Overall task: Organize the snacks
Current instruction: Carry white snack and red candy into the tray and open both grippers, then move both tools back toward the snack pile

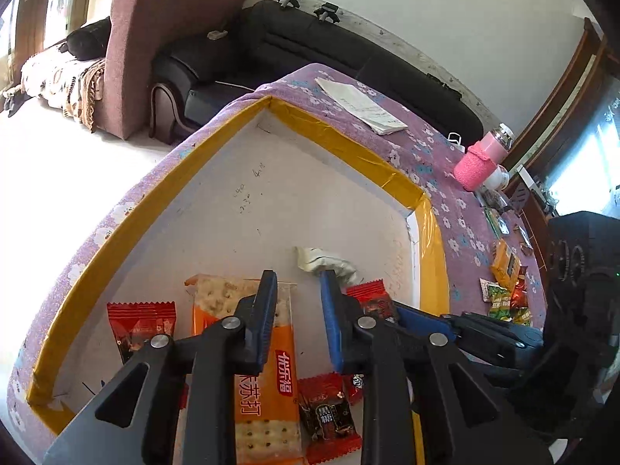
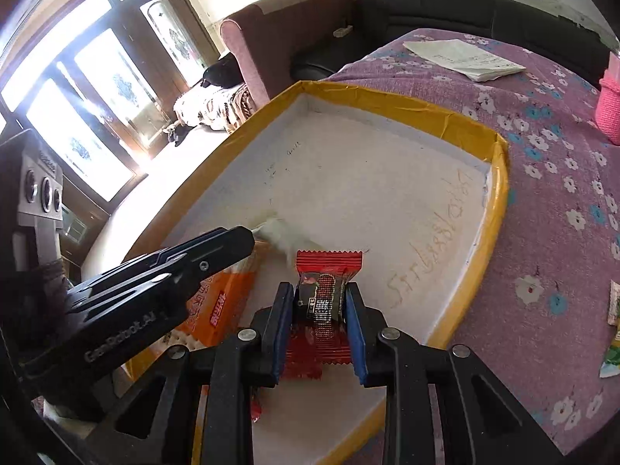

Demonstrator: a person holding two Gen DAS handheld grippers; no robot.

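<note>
A shallow white tray with a yellow taped rim (image 1: 341, 137) (image 2: 457, 120) lies on the purple flowered cloth. In it lie an orange cracker pack (image 1: 267, 383) (image 2: 221, 306), several red candy packets (image 1: 141, 325) and a crumpled white wrapper (image 1: 325, 261) (image 2: 283, 234). My left gripper (image 1: 298, 283) is open and empty above the cracker pack. My right gripper (image 2: 318, 294) is shut on a red candy packet (image 2: 327, 271) and holds it over the tray's near part. The right gripper also shows in the left wrist view (image 1: 391, 312).
Loose green and orange snack packets (image 1: 503, 283) lie on the cloth right of the tray, one at the right wrist view's edge (image 2: 614, 333). A pink-sleeved bottle (image 1: 480, 159) and a folded paper (image 1: 360, 104) (image 2: 465, 58) stand farther back. Sofas line the wall.
</note>
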